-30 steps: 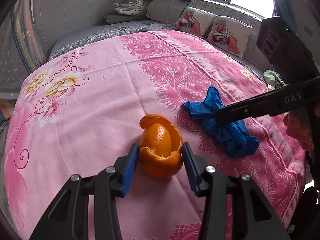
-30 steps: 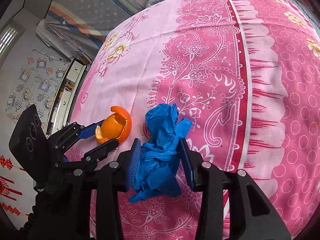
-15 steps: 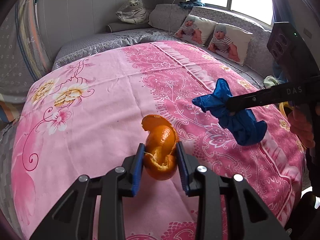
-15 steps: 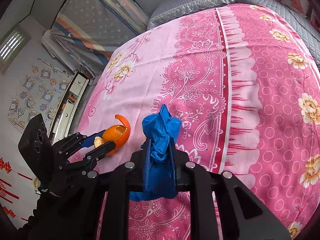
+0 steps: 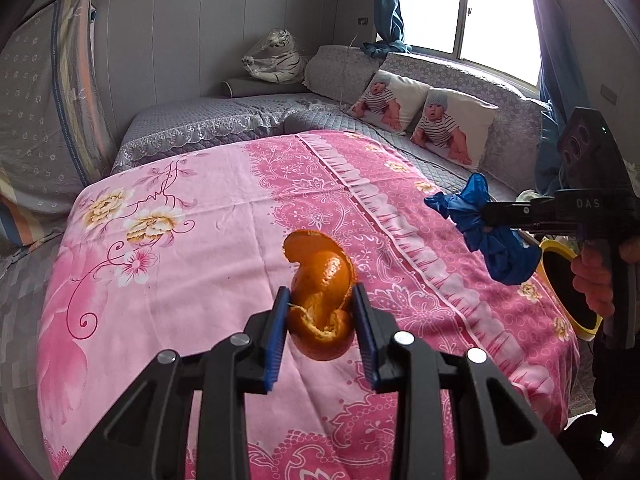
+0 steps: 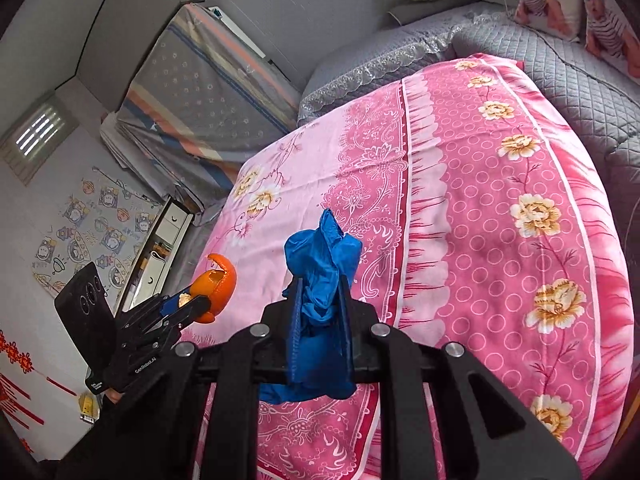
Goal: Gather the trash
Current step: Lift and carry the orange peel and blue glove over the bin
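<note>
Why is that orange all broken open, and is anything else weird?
It is only an empty orange peel, torn and curled, pinched in the left gripper. The right gripper squeezes a crumpled blue glove. Both are trash held above the pink sheet; nothing spilled.

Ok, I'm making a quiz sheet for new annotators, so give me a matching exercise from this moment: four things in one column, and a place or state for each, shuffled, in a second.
Things:
1. orange peel
2. blue glove
3. toy tiger
4. baby-print pillows

Places or states:
A. leaning on the grey backrest under the window
B. clamped in the right gripper, off the bed
C. sitting in the far corner by the wall
D. clamped in the left gripper, above the pink bedspread

Pairs: 1-D, 2-B, 3-C, 4-A
</note>
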A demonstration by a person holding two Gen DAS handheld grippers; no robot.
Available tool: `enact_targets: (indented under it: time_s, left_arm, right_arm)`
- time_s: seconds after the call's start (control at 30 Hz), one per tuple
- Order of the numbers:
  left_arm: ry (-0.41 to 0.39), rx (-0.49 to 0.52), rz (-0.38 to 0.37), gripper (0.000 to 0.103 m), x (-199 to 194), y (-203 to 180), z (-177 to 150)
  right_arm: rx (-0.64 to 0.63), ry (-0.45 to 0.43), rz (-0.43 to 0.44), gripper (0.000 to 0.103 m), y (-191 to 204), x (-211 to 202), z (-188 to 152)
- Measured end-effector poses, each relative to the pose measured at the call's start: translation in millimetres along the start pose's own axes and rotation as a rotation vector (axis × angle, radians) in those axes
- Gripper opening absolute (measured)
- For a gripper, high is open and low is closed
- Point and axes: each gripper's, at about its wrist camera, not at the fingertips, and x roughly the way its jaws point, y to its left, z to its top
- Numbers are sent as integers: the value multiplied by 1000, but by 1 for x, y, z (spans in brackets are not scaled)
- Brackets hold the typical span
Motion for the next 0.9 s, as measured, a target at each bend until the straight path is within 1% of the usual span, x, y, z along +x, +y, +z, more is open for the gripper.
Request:
enact_targets:
  time_s: [0.1,0.2,0.33,0.5,0.6,0.73,0.8,0.9]
  left_arm:
    - [-45,-15,-11,30,-11,-16,10]
    - [-84,-35,-17,30,-19,-34,19]
    - [-132,-50,-31,30,-25,-64,32]
    - [-204,-22,-51,30,-31,-109,46]
    - [-233,9,-72,30,-34,-140,54]
    - [-282,21,-115,30,-37,-177,64]
    - [-305,31,-137,30,-39,-195,68]
    - [-321,52,-186,30,-38,-222,75]
  right_arm:
    - [-5,-91,-7,15,0,-35,-4]
    - [-9,-204,-47,15,-3,-73,-10]
    - [3,-325,-96,15,-13,-117,-19]
    - [32,-458,-157,15,-30,-168,-35]
    - [43,-525,-190,15,-40,-198,-47]
    - [62,-596,-224,15,-52,-235,-65]
    - [62,-630,-259,15,-57,-253,-72]
    - [55,-669,-334,15,-63,-275,-84]
